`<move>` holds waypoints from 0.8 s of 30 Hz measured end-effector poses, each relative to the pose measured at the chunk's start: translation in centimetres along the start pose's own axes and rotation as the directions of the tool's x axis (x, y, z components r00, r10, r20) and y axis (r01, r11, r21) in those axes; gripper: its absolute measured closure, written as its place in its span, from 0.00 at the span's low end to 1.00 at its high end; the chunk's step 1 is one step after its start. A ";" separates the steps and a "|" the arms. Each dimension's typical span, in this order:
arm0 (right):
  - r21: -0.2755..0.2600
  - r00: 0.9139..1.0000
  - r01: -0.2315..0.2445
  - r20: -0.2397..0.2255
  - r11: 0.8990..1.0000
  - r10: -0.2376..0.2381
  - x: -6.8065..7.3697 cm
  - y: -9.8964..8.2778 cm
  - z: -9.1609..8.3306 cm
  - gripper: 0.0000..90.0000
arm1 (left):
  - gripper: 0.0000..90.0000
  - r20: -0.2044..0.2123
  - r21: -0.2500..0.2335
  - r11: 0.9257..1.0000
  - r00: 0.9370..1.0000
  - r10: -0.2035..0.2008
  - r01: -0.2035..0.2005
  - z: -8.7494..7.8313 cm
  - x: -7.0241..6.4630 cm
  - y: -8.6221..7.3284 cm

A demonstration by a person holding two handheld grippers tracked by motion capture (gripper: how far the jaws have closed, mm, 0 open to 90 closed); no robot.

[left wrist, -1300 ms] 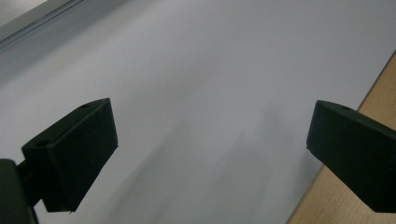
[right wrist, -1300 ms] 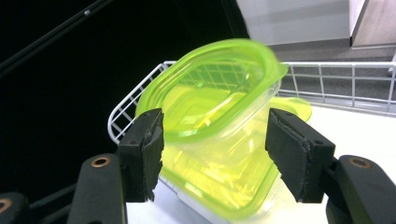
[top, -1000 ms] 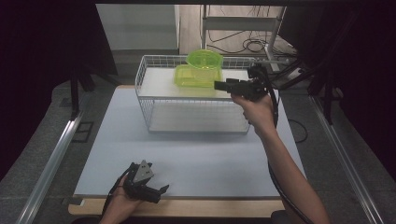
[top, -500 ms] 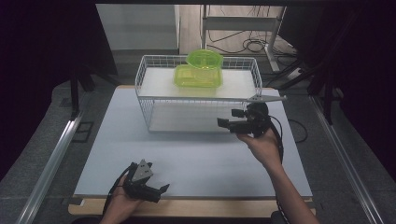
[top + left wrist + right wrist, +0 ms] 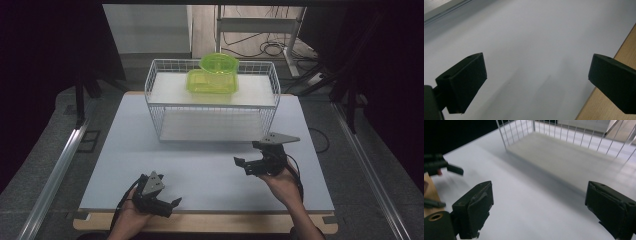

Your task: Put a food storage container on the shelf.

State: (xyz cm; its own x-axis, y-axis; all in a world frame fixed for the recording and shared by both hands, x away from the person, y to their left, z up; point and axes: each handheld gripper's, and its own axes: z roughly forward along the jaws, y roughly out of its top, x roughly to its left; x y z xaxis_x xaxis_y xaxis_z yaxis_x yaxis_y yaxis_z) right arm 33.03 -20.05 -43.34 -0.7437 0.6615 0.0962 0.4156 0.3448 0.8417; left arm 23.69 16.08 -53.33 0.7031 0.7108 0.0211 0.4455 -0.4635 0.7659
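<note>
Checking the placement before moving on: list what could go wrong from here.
1. The green container sits on the top shelf of the wire rack with its lid tilted up against the back rail; a knock to the rack could tip it over.
2. The right gripper, jaws open and empty, hangs close to the rack's front and could catch its wires.
3. The left gripper rests near the table edge and could slip off.

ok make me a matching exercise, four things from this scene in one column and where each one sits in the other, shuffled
Things:
1. green container
2. wire rack
3. left hand-held gripper
4. right hand-held gripper

Places:
A. low over the mat, in front of the rack's right end
B. at the mat's near edge, by the wooden board
C. on the rack's upper shelf
D. at the far side of the white mat

Pairs: 1-C, 2-D, 3-B, 4-A
</note>
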 end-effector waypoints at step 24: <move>0.112 0.998 0.027 0.047 0.993 -0.032 -0.1 -6.7 0.5 0.05 | 0.02 -0.006 0.011 1.000 1.000 0.013 -0.012 0.1 -0.1 0.0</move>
State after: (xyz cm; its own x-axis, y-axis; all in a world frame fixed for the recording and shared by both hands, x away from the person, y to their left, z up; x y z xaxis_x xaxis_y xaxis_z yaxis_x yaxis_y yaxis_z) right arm 30.57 -22.09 -49.25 -0.7311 0.6808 0.0440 0.4518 0.4349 0.7789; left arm 23.61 15.95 -53.38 0.7051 0.7082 0.0348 0.4426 -0.4779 0.7588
